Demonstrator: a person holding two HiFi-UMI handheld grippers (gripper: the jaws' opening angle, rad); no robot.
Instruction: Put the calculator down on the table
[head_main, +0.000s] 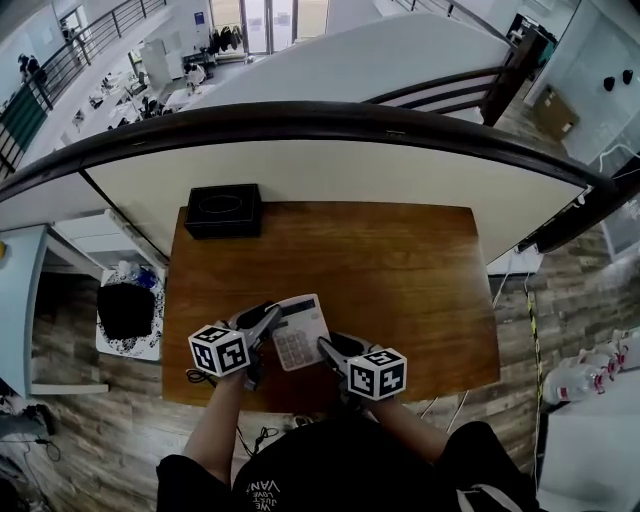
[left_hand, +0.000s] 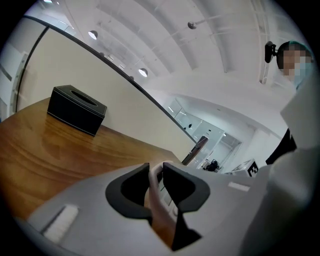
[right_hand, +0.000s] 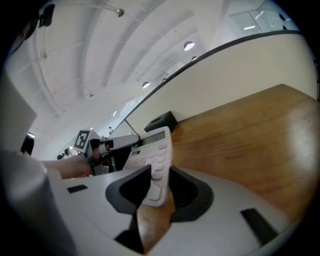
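Nearest the person, the left gripper (head_main: 270, 320) pinches the left edge of the calculator (head_main: 300, 330). The right gripper (head_main: 326, 348) clamps its near right corner, holding it tilted over the near side of the table (head_main: 400, 270). The set-down seems under way. Next it needs lowering flat, then both grips easing off. A black box (head_main: 223, 210) sits at the far edge, well apart.

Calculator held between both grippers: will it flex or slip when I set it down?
Probably stiff: the calculator spans from left gripper to right gripper without sagging. Likely light, being thin plastic. Its smooth edges may slip, since each gripper pinches only an edge.
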